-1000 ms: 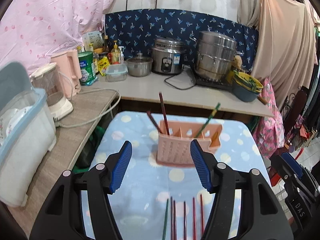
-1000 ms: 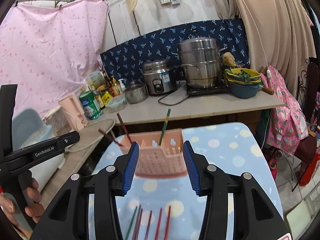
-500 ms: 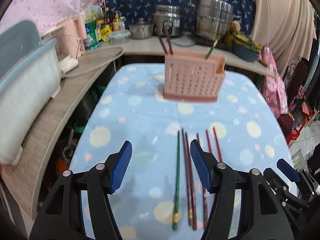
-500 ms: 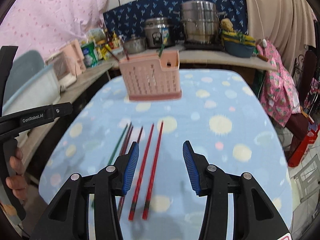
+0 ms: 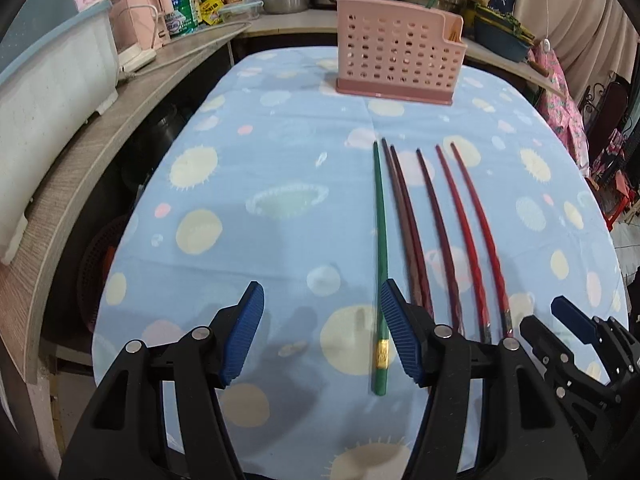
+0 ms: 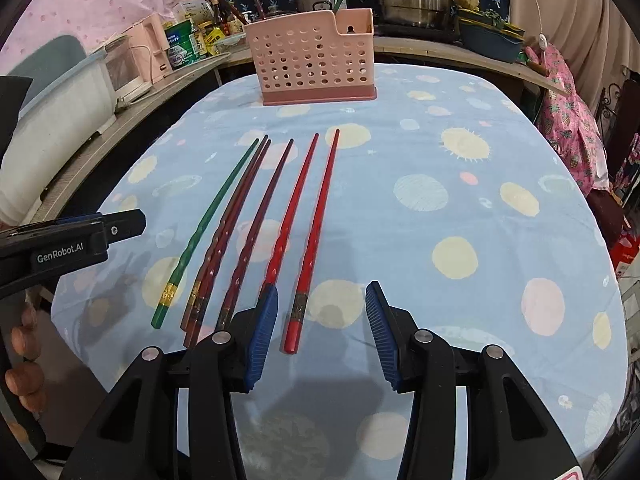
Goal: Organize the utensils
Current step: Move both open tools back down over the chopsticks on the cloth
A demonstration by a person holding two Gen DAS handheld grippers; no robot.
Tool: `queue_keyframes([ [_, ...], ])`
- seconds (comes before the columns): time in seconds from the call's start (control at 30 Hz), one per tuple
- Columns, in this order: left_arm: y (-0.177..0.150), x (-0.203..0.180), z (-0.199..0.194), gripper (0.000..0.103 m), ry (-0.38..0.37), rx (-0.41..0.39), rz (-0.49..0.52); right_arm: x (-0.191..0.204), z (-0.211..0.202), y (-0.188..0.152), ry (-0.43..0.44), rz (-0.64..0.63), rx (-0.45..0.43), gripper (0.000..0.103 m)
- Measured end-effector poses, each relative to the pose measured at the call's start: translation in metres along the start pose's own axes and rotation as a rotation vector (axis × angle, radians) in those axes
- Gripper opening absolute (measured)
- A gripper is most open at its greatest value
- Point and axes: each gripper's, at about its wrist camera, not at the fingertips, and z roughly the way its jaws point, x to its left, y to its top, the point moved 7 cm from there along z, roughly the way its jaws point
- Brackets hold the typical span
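Left gripper point(image 5: 322, 332) released, empty, over green chopstick point(image 5: 379, 264) end. Right gripper point(image 6: 320, 330) released, empty, red chopstick point(image 6: 316, 236) end between pads. Holder point(image 6: 316, 60) beyond.

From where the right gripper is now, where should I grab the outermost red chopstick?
Grip the red chopstick near its thick butt end, coming from above, pads either side. It lies flat between the open right gripper pads, with clear cloth on its right.
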Motion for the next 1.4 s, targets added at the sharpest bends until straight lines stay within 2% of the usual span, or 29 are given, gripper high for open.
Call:
queue_keyframes([
  [0.2, -0.021, -0.004, 0.008, 0.063, -0.001, 0.034, 0.027, 0.002, 0.007, -0.008, 0.011, 0.015, 0.021, 0.042],
  [0.33, -0.033, -0.007, 0.011, 0.064, -0.005, 0.055, 0.046, 0.007, 0.010, -0.013, 0.016, 0.003, 0.034, 0.032],
  [0.53, -0.038, -0.010, 0.014, 0.065, -0.009, 0.063, 0.056, 0.006, 0.014, -0.015, 0.016, 0.008, 0.045, 0.023],
  [1.0, -0.047, -0.012, 0.025, 0.065, -0.009, 0.098, 0.071, 0.013, 0.016, -0.019, 0.010, -0.027, 0.053, 0.020],
  [1.2, -0.047, -0.010, 0.027, 0.065, -0.022, 0.101, 0.060, 0.009, 0.016, -0.019, 0.002, -0.014, 0.052, 0.011],
  [1.3, -0.048, -0.010, 0.026, 0.061, -0.035, 0.105, 0.058, 0.006, 0.016, -0.019, 0.002, -0.003, 0.052, 0.008],
  [1.4, -0.047, -0.013, 0.025, 0.050, -0.045, 0.103, 0.069, 0.006, 0.015, -0.020, -0.001, -0.005, 0.052, 0.008],
])
